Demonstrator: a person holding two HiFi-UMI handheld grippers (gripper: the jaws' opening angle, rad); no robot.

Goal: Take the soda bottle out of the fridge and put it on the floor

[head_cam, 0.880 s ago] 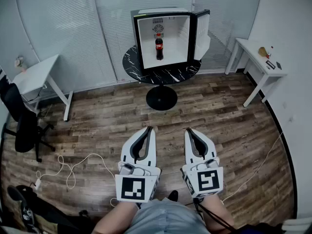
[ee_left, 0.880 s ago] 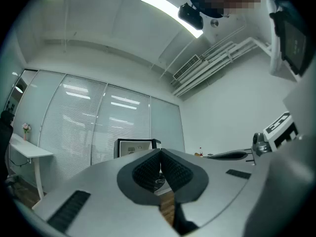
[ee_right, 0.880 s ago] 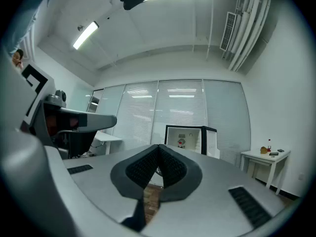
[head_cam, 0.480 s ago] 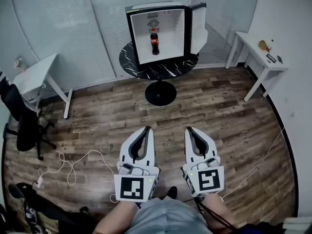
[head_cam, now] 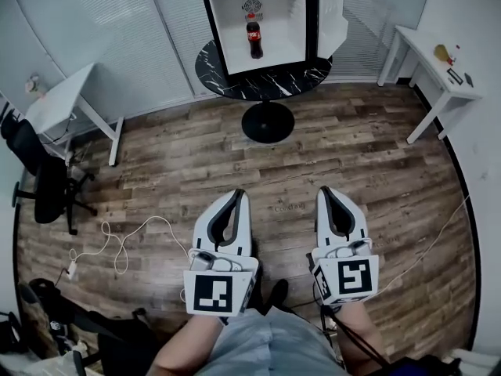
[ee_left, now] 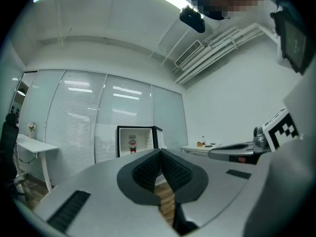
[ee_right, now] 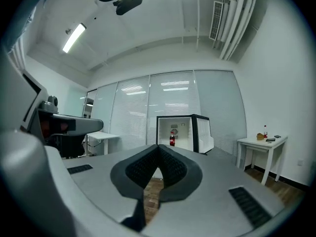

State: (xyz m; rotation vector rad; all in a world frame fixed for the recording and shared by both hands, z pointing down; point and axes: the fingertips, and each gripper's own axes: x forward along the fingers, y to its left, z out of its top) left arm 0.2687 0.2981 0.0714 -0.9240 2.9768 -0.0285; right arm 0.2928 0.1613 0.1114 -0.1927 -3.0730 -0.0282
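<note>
fridge has slid up toward the top edge of the head view and looks a touch bigger than a moment ago, so the person seems to be closing in on it, and both grippers sit a bit lower in the picture. right now the soda bottle (head_cam: 255, 41) stands upright inside the open fridge (head_cam: 294, 23), roughly mid-compartment. the fridge sits on a round black marble table (head_cam: 270, 83), well apart from both tools. left gripper (head_cam: 238, 197) is clenched on nothing, pads pressed together in its own view with only wood floor (head_cam: 180, 163) showing below them. right gripper (head_cam: 326, 191) is the same deal, jaws closed tight and empty. so i'd call this the approach step: nothing grabbed yet, basically the very start. next move as i see it is to get much nearer the table and spread one set of jaws wide enough for the bottle body. then go in past the open door (head_cam: 332, 12) without clipping the frame and close around the bottle. the bare floor in front of the table looks like a fair spot to set it down later.
</note>
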